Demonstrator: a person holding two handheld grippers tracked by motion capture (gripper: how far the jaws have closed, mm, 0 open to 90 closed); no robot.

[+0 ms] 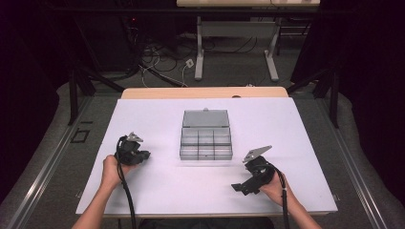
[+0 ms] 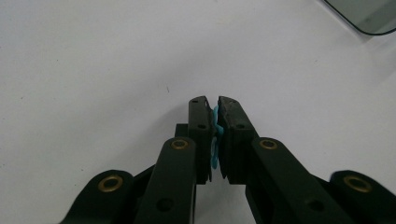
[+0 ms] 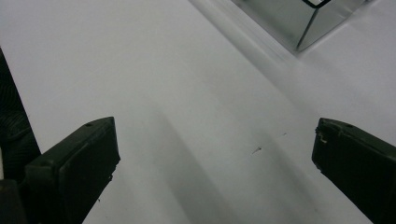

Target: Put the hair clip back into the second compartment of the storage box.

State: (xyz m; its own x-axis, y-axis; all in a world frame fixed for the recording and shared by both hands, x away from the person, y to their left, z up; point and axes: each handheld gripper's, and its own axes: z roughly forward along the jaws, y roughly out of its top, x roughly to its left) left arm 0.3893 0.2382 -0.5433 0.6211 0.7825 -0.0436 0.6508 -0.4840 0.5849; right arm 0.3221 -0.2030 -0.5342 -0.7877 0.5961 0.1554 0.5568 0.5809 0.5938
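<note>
A clear plastic compartment box (image 1: 206,142) sits mid-table, its lid (image 1: 206,118) laid open toward the far side. My left gripper (image 1: 143,155) rests on the white table left of the box. In the left gripper view its jaws (image 2: 213,100) are shut on a small turquoise piece (image 2: 215,135), thin and pinched between the pads. A corner of the box (image 2: 369,16) shows at the top right there. My right gripper (image 1: 239,187) lies front right of the box, open (image 3: 215,135) with bare table between its jaws. The box corner (image 3: 299,18) shows beyond them.
The white table top (image 1: 162,191) spreads around the box. A wooden strip (image 1: 205,92) runs along its far edge. Beyond it are desk legs (image 1: 199,52) and loose cables (image 1: 157,57) on the floor. Dark stands flank the table.
</note>
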